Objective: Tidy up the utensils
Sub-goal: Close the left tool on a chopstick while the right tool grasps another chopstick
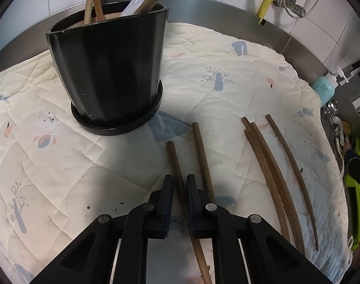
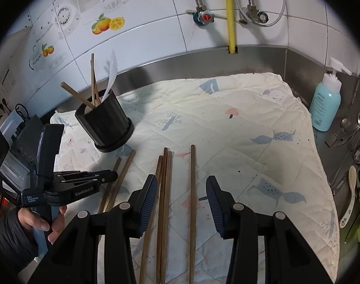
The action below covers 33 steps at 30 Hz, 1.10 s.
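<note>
A black utensil holder point(image 1: 109, 71) stands on a quilted mat point(image 1: 227, 90) and holds chopsticks and a white spoon; it also shows in the right wrist view point(image 2: 106, 120). Several brown chopsticks lie on the mat. My left gripper point(image 1: 179, 184) is closed around one chopstick point(image 1: 176, 163) that still rests on the mat, with a second chopstick point(image 1: 202, 156) just right of it. My right gripper point(image 2: 181, 189) is open above the mat, with a single chopstick point(image 2: 192, 189) and a bundle of three point(image 2: 164, 189) between its fingers.
A teal pump bottle point(image 2: 325, 106) stands at the mat's right edge. Metal spoons and forks point(image 2: 352, 137) lie beside the mat on the right. A steel backsplash and tiled wall with pipes and a yellow hose point(image 2: 229, 11) rise behind.
</note>
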Motion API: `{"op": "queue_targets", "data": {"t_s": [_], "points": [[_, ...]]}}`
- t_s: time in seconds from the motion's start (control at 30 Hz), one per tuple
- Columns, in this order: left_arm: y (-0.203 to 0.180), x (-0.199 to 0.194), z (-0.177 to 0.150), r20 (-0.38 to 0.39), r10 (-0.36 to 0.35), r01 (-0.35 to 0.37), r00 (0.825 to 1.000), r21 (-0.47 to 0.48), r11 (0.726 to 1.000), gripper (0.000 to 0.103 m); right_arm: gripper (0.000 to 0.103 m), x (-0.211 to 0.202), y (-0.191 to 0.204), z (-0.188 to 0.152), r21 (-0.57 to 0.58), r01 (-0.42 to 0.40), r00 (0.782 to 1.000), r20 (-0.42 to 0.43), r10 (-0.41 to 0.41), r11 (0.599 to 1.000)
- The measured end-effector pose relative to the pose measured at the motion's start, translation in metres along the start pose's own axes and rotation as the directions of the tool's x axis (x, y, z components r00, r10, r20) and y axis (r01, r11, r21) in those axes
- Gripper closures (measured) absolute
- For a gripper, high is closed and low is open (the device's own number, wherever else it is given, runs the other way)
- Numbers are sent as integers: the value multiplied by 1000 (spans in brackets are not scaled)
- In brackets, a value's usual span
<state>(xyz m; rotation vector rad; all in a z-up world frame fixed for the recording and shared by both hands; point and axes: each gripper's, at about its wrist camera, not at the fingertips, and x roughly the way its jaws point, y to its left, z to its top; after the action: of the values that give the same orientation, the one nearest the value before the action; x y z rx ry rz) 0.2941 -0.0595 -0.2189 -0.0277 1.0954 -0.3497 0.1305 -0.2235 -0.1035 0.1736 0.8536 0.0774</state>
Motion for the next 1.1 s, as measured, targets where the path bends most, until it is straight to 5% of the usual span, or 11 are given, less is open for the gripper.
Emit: {"op": "queue_targets", "data": {"t_s": [0.5,0.67,1.1], "points": [[9,-22,-4,38,-25,27,999,-33,999,94,56,40,-2,2,-28,12,995,-98,-15,1000],[12,-36,-4,56,-38,40,998,-36,999,94,69,58,-3,5,-18,10,991,-132,-12,1000],[19,-70,-4,114,-42,46,993,-26,999,94,83,92,-3,15,-55,52,980,-187,-61,997]]}}
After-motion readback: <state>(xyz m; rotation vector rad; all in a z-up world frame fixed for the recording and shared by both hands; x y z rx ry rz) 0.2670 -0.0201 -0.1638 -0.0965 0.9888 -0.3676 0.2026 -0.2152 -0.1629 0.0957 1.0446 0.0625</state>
